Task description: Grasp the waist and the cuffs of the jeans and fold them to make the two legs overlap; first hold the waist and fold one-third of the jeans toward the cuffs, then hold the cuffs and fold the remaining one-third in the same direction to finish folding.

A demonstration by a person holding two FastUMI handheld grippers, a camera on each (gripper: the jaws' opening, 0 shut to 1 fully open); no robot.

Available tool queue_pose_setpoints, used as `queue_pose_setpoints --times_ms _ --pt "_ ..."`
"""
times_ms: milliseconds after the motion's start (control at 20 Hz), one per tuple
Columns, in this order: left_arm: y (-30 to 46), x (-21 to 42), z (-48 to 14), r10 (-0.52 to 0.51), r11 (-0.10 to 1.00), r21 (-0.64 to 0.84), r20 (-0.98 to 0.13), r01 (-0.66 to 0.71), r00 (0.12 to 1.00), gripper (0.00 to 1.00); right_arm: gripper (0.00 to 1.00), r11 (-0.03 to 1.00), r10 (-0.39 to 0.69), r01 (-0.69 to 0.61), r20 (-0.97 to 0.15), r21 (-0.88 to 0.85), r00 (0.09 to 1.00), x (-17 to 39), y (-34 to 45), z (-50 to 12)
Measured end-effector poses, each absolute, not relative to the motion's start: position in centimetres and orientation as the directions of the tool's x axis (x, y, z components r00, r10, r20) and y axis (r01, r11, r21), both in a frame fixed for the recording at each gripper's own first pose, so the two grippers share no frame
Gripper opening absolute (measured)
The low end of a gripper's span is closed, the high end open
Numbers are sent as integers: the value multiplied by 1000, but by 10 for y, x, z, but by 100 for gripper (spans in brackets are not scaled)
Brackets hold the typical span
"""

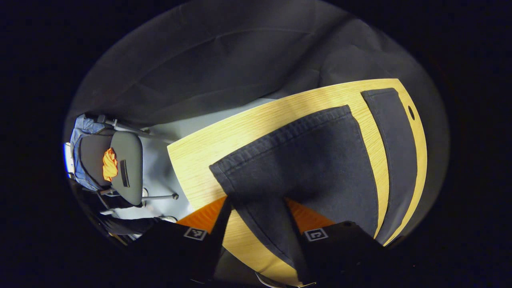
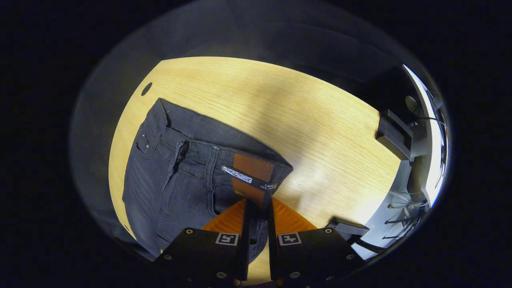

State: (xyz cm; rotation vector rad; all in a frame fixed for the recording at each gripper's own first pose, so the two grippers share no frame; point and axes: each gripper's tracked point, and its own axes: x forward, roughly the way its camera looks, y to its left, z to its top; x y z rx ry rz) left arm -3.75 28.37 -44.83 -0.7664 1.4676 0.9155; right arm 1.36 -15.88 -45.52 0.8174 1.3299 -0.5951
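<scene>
Pinched between the right gripper (image 2: 257, 216) is the waist (image 2: 224, 160); a cuff (image 1: 280, 160) is clamped by the left gripper (image 1: 256, 224). The jeans (image 2: 176, 188), on the table (image 2: 304, 120), are judged heavy, limp denim; hems are best gripped.

Jeans (image 2: 176, 180) dark blue-black, brown waist patch (image 2: 252, 172); table (image 2: 280, 112) light woodgrain.

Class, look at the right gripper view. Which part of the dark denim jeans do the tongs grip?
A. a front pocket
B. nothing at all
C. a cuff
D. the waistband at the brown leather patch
D: the right tongs close on the waistband of the dark denim jeans, just below the brown leather patch.
</scene>
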Motion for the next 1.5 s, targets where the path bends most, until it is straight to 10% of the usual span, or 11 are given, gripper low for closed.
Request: queue_pose_setpoints --times_ms 150,600,1500 --pt "282 -12 -452 58 504 67 -997 -861 -43 8 22 518 146 811 -963 271 228 14 -158 -456" --pt "284 58 -414 44 554 -210 -959 -805 280 1 6 338 201 836 -901 432 385 22 -148 -433" --pt "277 179 -344 -54 612 -439 -853 -658 519 1 6 319 205 740 -805 593 557 91 -136 -351"
